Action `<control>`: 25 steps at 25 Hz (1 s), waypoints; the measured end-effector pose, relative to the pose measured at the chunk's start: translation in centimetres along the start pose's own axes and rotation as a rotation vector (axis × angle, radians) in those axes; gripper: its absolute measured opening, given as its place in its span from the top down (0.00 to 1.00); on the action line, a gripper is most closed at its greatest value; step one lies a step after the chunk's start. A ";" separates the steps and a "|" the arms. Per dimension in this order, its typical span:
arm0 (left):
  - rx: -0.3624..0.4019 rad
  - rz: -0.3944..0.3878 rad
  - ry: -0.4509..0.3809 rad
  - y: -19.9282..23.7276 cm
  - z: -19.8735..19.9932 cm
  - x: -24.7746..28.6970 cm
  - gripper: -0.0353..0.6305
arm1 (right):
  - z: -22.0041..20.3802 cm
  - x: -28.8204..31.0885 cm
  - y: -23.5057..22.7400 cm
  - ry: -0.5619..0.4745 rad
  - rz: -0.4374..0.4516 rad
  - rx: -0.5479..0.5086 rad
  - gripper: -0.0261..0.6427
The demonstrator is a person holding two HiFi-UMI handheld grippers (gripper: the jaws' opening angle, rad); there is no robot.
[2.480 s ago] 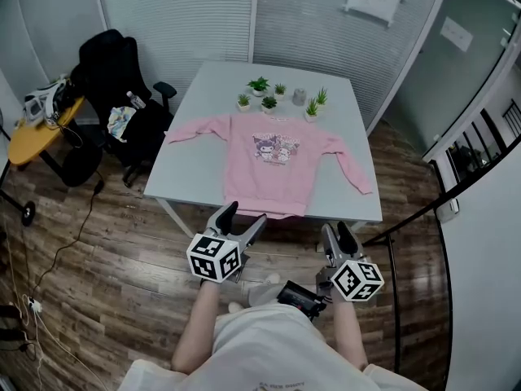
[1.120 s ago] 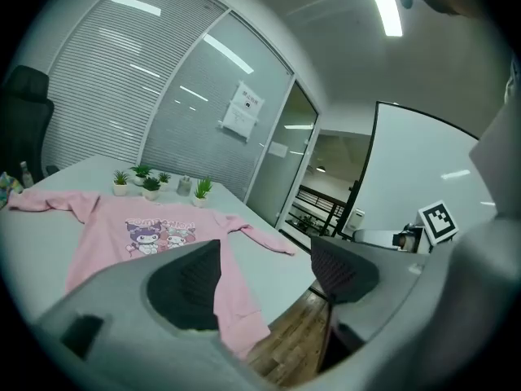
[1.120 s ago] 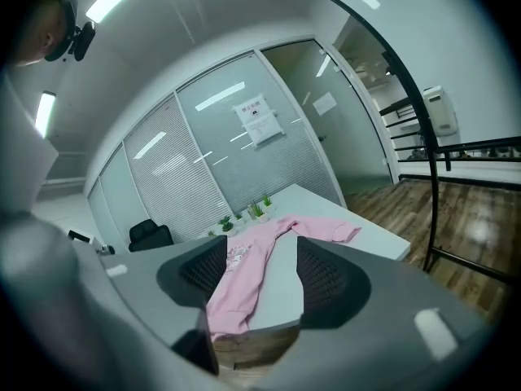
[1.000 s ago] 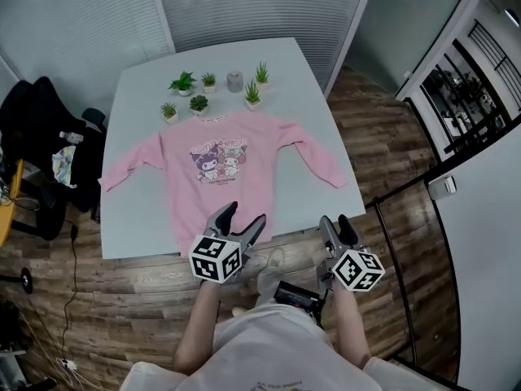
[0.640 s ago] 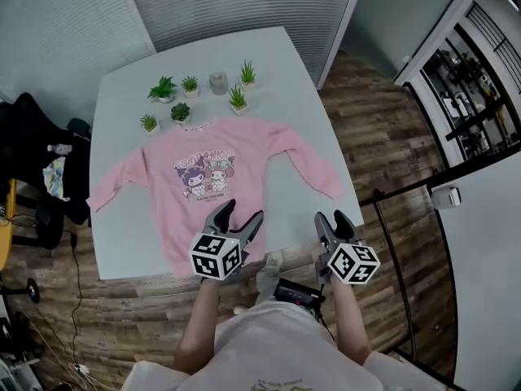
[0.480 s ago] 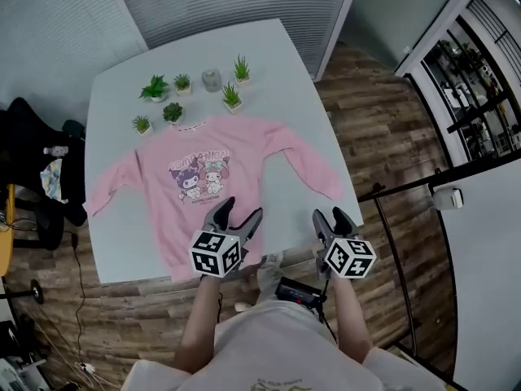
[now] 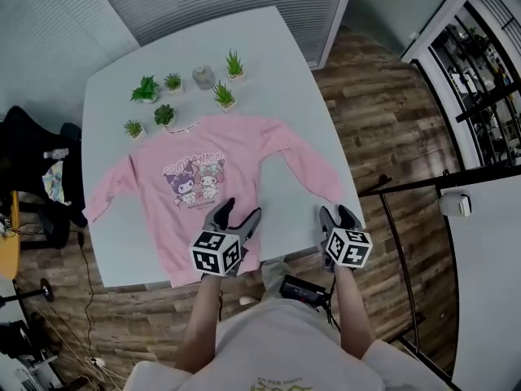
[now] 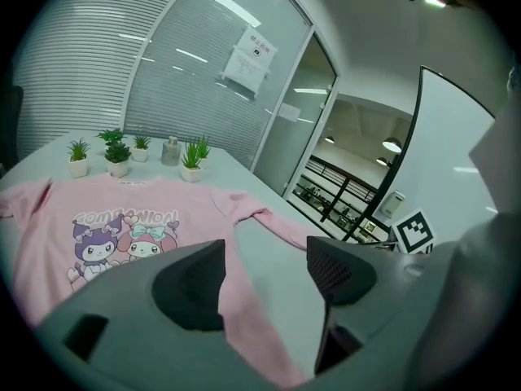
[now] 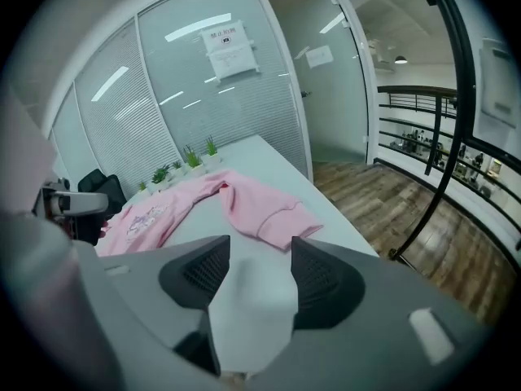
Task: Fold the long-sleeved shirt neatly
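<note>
Arched purple lettering on the chest of the pink long-sleeved shirt (image 8: 122, 218), spread on the worktop (image 7: 285, 63), appears to read "COMPANION" above two cartoon figures. A finer line beneath them is too small to read. The print on a paper notice (image 8: 248, 55), posted on the glass wall beyond the worktop's far edge, cannot be made out.

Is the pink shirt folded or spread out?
Spread out: the pink shirt lies flat on the table, both sleeves stretched sideways, print up.
</note>
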State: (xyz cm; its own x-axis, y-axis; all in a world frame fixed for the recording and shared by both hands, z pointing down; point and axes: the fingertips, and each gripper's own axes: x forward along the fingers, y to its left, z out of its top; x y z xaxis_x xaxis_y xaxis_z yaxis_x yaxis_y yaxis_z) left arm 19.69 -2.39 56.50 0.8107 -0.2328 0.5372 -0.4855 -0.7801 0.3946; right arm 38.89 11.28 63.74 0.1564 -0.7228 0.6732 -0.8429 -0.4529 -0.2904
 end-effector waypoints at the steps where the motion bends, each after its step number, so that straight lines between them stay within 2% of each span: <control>1: -0.006 -0.002 0.004 0.0 0.0 0.4 0.49 | 0.0 0.5 -0.3 0.012 -0.008 -0.006 0.60; 7: -0.027 0.001 0.029 0.0 -0.4 2.4 0.51 | 0.3 3.1 -1.6 0.063 -0.047 -0.061 0.60; 13: -0.037 0.019 0.016 0.3 0.3 3.5 0.54 | 1.1 4.6 -1.9 0.084 -0.042 -0.129 0.61; 15: -0.035 0.025 0.021 0.3 0.5 3.7 0.54 | 1.0 4.8 -2.3 0.102 -0.060 -0.163 0.67; 17: -0.033 0.028 0.024 0.3 0.7 3.9 0.54 | 1.0 4.9 -2.7 0.108 -0.077 -0.190 0.85; 25: -0.023 0.038 0.025 0.5 1.9 4.6 0.55 | 2.9 4.6 -3.4 0.062 -0.056 -0.184 0.88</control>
State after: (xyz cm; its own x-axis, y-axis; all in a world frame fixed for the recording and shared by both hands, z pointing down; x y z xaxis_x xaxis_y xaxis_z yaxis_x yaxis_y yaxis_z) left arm 23.80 -4.96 57.76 0.7833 -0.2467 0.5706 -0.5232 -0.7574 0.3906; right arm 43.94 7.95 65.82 0.1787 -0.6631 0.7269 -0.9144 -0.3847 -0.1262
